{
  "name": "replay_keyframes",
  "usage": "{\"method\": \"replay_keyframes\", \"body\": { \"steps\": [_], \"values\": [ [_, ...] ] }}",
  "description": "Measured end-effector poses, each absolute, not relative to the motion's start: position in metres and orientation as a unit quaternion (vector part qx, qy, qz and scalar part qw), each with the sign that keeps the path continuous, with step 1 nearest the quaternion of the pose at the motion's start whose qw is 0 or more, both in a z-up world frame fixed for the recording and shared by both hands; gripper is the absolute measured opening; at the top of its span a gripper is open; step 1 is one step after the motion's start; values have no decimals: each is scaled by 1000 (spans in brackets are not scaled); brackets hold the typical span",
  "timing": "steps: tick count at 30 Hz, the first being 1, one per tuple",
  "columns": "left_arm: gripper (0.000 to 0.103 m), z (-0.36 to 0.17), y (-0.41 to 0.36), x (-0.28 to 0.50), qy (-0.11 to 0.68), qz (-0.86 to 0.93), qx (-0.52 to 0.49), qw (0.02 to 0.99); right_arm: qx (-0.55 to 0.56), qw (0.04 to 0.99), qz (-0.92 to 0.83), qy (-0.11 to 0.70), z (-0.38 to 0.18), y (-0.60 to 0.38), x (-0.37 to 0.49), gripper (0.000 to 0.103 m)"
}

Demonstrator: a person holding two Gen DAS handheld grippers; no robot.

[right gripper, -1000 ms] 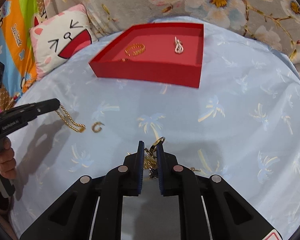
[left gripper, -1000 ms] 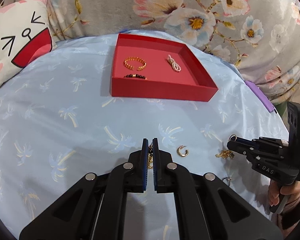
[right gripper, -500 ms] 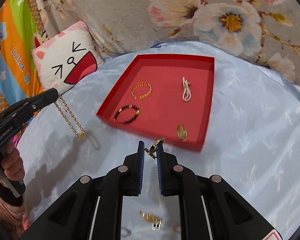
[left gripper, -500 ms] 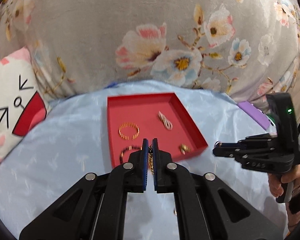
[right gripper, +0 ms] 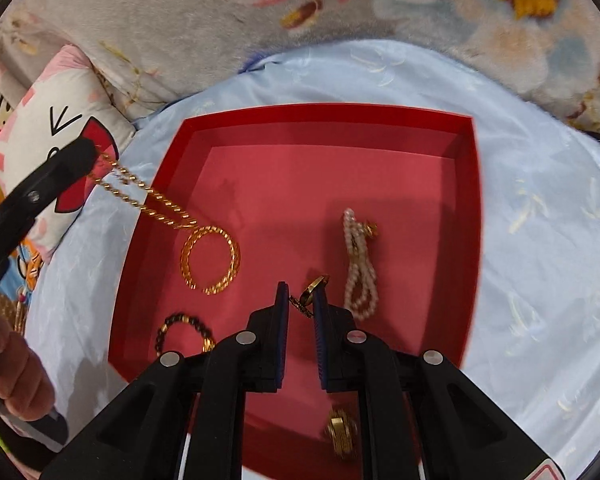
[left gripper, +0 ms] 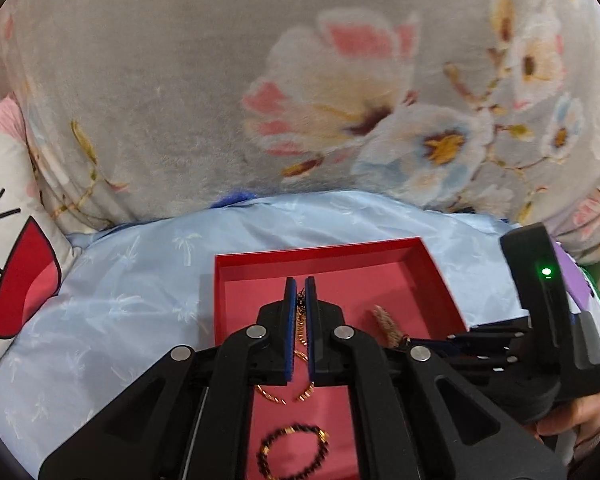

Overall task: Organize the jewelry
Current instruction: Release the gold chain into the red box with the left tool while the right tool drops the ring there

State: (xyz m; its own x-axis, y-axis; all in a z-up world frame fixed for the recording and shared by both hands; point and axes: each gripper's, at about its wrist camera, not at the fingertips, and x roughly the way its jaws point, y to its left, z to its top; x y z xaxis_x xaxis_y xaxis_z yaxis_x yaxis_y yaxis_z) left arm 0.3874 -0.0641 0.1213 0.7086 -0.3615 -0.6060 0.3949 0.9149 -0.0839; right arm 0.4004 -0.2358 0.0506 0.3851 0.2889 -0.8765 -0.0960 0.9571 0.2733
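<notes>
The left gripper is pinching a gold chain: its blue-padded fingers stand almost together with the links caught between them. In the right wrist view the chain hangs slack from the tip, crosses the left rim of the red tray and ends touching the gold bangle on the tray floor. The gripper itself is poised above the tray's interior, short of the far wall.

The right gripper stands with its jaws a little apart. A gold ring on a fine chain sits in the gap against the right-hand pad; whether the ring is truly gripped or merely resting there I cannot tell. This gripper hovers over the near middle of the tray.

Around it on the tray floor lie the pearl strand, folded into loops just to the right of the fingertips, a black-and-gold beaded bracelet at the near-left corner, and a blurred gold piece near the front edge, partly behind the gripper body. The back half of the tray floor is bare, and all four walls are low.

The tray rests on a pale blue bedspread printed with palm trees, which lies open to the right of the tray. A floral blanket rises behind it, and a cartoon-face pillow sits to the left.
</notes>
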Motion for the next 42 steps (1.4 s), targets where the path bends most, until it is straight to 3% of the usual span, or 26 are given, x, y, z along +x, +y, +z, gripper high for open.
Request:
{"method": "replay_keyframes", "body": {
  "steps": [7,14,18,28,39,42],
  "values": [
    [4,86,-64,429,357,-169,20,919,96,808,108,572,30,-226,439,17],
    [4,87,-51,425,345,-152,3,926,76,847,107,515,64,-224,425,26],
    [6,100,-43,405,326,-154,4,933,66,871,111,473,88,-232,388,28],
    [24,118,-17,316,300,-163,14,940,44,906,97,409,112,-263,254,38],
    [35,67,-7,199,332,-171,54,926,54,912,52,404,82,-286,118,41],
    [44,51,-10,171,333,-164,61,927,70,910,58,404,69,-285,94,41]
  ]
}}
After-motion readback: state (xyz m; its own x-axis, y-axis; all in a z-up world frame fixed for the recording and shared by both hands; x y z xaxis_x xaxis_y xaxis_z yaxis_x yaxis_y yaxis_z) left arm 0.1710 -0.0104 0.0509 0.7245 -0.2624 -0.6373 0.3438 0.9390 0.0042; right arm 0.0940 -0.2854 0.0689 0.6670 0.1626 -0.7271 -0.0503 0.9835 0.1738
